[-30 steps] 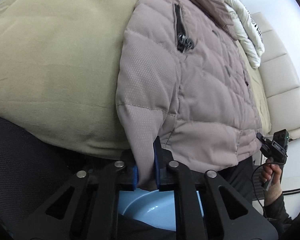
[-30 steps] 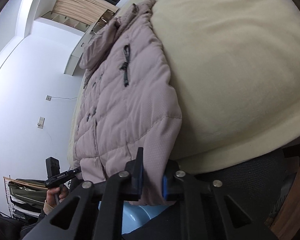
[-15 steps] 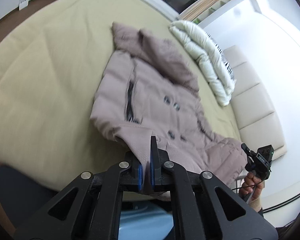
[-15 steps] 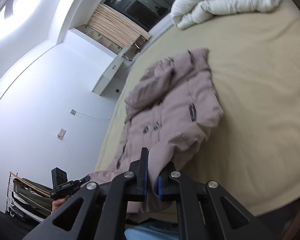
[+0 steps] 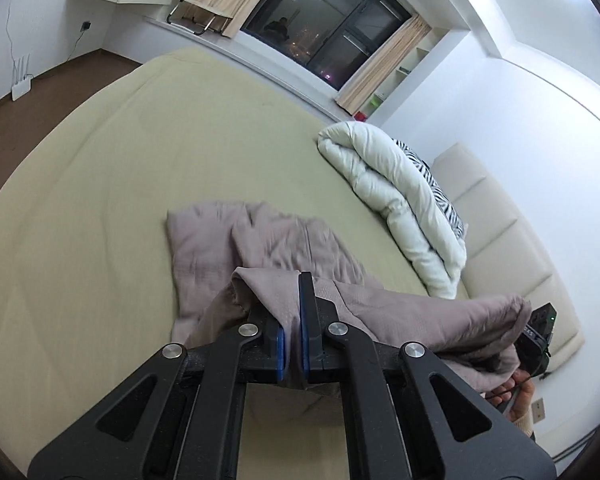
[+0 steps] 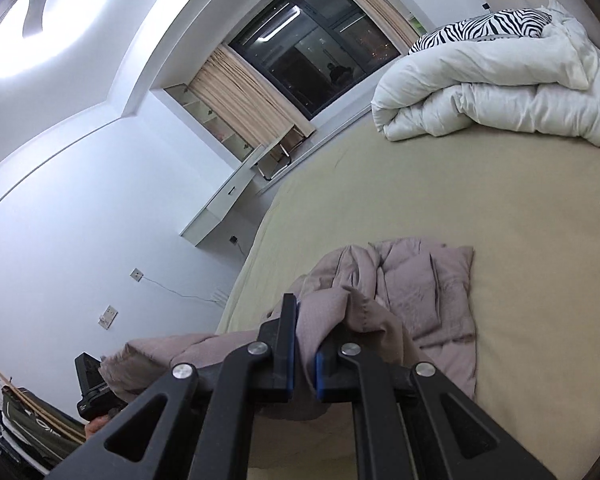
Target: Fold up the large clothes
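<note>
Jacket (image 5: 284,248), mauve and quilted, lies partly on the bed (image 5: 100,200), its far part crumpled flat on the tan cover ahead of both claws, its near edge lifted off the cover. Left claw (image 5: 293,320) is clamped on 1 corner of that raised edge, cloth pinched between the blue pads and draping over the left finger. Right claw (image 6: 305,332) is clamped on the other corner, fabric bunched over its right finger. From the left claw the lifted hem runs off to the right toward the other gripper (image 5: 538,328), where a hand (image 5: 516,396) shows below it. From the right claw the hem stretches left to the other gripper (image 6: 90,384). White duvet (image 6: 492,92), rolled, sits far ahead and right of the right claw, with a zebra-print pillow (image 6: 480,26) behind it. Dark window (image 5: 328,28) with beige curtains beyond the bed.
</note>
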